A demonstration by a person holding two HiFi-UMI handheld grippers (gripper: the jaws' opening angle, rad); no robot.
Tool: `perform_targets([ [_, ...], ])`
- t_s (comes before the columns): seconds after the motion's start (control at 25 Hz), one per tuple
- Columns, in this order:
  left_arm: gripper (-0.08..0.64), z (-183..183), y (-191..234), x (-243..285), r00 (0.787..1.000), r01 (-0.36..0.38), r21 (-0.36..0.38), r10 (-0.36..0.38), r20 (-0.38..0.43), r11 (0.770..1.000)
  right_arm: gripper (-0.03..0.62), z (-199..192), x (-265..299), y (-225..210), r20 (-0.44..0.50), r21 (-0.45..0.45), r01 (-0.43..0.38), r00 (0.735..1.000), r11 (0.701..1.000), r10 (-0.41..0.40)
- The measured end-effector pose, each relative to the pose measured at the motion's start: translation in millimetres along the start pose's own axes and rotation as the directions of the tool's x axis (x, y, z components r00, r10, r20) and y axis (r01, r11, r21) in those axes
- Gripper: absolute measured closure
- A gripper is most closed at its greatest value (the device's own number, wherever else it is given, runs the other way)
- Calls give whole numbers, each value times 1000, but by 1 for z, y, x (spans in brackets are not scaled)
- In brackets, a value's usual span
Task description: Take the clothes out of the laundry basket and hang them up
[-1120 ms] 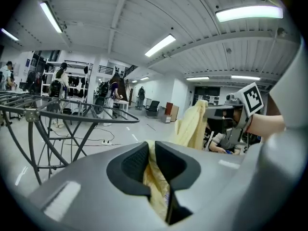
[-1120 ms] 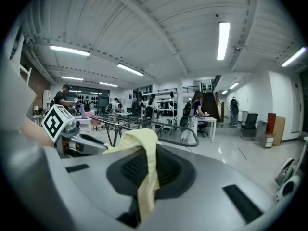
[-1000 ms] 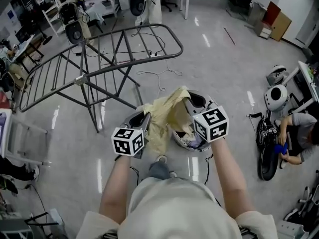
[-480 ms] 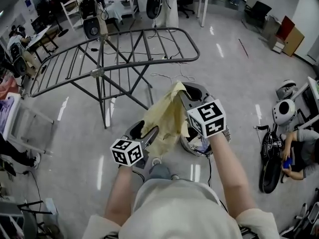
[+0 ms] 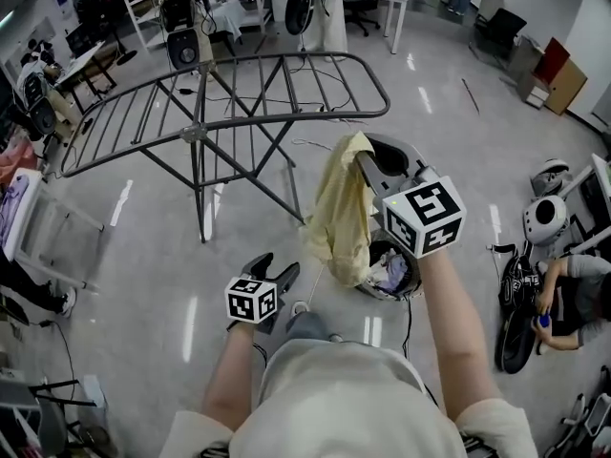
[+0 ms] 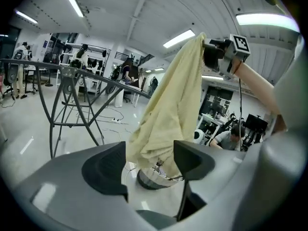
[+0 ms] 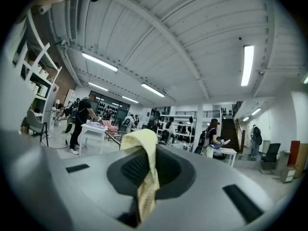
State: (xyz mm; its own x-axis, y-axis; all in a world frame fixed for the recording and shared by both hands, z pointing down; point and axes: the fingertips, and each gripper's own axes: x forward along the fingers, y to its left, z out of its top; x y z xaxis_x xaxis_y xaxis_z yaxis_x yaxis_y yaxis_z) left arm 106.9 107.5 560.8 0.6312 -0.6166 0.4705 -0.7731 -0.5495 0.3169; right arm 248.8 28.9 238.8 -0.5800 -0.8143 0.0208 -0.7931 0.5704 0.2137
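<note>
Glossy grey workshop floor [image 5: 124,256]; metal drying rack [image 5: 229,93] beyond both tools. Right gripper [image 5: 368,160]: held high, jaws clamped on yellow garment [image 5: 346,213], which dangles beneath it above laundry basket [image 5: 414,280]. Left gripper [image 5: 275,267]: lower, beside the cloth, jaws just opened wide, nothing between them.

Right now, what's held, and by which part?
Right gripper is shut on the yellow garment at its top edge; the rest hangs free. Left gripper, jaws just opening, holds nothing; nothing stands between them.

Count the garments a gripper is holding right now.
1: the yellow garment hangs from the right gripper, shut on its top, above the laundry basket. Other clothes in the basket are partly hidden.
</note>
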Motion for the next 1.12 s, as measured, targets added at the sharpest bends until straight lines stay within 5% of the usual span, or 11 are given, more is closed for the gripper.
perform_targets([
  [0.2, 262, -6, -22, 32, 997, 76, 56, -74, -38, 995, 580, 49, -20, -22, 80, -21, 35, 996, 999, -33],
  [0.44, 266, 20, -91, 68, 972, 233, 163, -234, -8, 959, 580, 71, -31, -37, 76, -64, 73, 995, 995, -68],
  [0.52, 329, 25, -97, 75, 972, 232, 182, -234, -12, 956, 580, 68, -36, -40, 66, -68, 86, 994, 994, -82],
  [0.6, 504, 28, -90, 74, 977, 211, 197, -212, -16, 957, 580, 61, -40, -44, 47, -76, 105, 994, 992, -102],
  [0.64, 531, 31, -82, 71, 980, 197, 199, -198, -15, 960, 580, 57, -41, -47, 35, -81, 116, 993, 990, -113],
  [0.88, 540, 74, 4, 22, 993, 41, 130, -54, 103, 991, 580, 14, -48, -72, -44, -47, 178, 983, 983, -180],
  [1.12, 540, 163, 81, -42, 953, -189, 123, 151, 264, 974, 580, -29, -42, -86, -129, -1, 187, 974, 982, -185],
])
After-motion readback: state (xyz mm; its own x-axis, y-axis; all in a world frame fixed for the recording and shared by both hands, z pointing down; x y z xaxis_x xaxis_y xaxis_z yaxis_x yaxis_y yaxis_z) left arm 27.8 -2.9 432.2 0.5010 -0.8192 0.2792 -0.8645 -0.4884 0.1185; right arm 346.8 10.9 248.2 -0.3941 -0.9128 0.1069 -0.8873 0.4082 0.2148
